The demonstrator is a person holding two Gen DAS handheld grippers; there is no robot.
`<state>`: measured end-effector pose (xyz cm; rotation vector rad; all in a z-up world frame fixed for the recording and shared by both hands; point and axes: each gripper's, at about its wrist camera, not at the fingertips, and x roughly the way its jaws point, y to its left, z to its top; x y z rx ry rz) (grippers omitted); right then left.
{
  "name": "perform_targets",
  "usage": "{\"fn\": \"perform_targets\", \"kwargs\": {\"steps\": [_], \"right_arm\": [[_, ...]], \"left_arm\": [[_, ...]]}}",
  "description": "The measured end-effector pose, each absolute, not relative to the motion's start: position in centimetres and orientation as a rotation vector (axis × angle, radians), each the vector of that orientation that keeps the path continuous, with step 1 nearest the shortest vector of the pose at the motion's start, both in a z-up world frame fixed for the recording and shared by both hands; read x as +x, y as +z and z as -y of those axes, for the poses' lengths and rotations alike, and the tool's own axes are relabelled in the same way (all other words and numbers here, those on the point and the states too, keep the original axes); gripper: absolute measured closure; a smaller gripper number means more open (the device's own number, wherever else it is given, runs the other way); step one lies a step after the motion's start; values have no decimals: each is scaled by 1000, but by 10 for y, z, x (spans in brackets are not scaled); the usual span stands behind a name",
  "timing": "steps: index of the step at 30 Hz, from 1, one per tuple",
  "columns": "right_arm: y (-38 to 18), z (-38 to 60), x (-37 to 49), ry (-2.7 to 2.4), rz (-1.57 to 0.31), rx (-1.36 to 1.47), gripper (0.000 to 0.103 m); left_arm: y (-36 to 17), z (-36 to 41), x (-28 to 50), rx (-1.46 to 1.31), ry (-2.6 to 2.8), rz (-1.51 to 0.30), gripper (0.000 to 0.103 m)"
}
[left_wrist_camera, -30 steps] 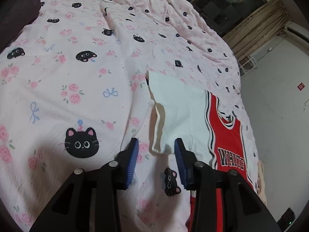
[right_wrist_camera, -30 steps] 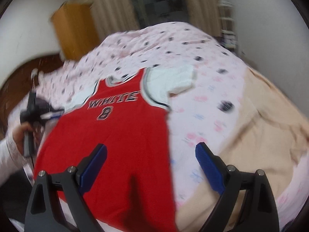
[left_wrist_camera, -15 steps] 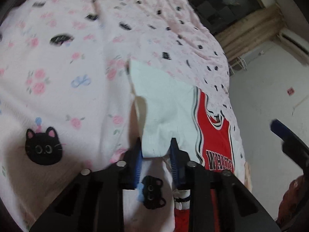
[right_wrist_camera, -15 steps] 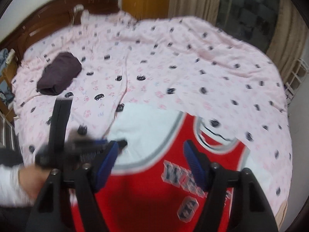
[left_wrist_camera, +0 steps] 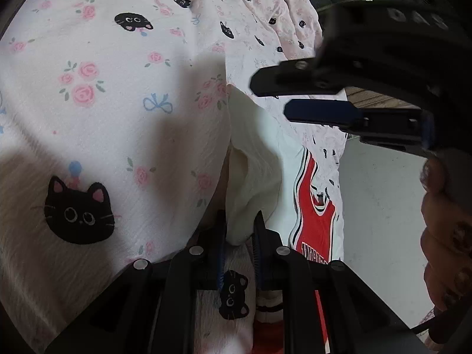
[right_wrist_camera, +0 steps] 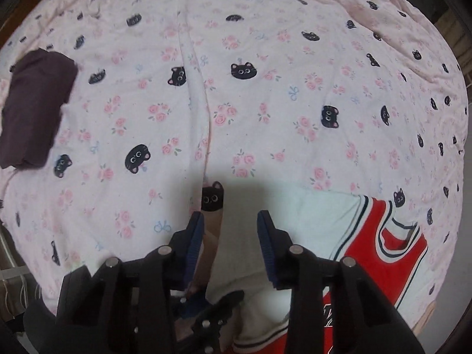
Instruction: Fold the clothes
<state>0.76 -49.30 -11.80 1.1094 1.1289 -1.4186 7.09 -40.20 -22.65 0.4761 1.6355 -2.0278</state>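
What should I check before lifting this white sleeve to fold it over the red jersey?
1. Left hand-held gripper shut on the white fabric sleeve: ok.
2. Right hand-held gripper open above the sleeve, holding nothing: ok.
3. Pink cat-print bedsheet kept out of the left grip: cannot tell, as the contact is hidden.
4. Red basketball jersey lying flat: ok where visible; its lower part is out of view.
5. Folded dark purple garment well away from the fold path: ok.
6. The two grippers apart: not ok, the right one hangs close over the left.
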Motion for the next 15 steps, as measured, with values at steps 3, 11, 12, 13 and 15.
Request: {"fn": "perform_targets", "kwargs": {"steps": [3,11,12,13,15], "right_arm": [[-128,501,16,-1419,-1190,1108,66],[-153,515,27,-1447,-1328,1095,66],[-158,516,27,-1453,-1345,1093,66],[-162,517,27,-1459,-1362,1090,66],[-167,519,25,-1474,-1378,1087,66]], "left_arm": [[-226,403,71,473,-2025,-1644,90],[-226,404,69,469,-2011,-1659,90],[-226,404,69,469,-2010,-1659,90],[-226,404,69,468,-2008,-1662,90],[-227,404,69,466,-2002,-1673,90]]}}
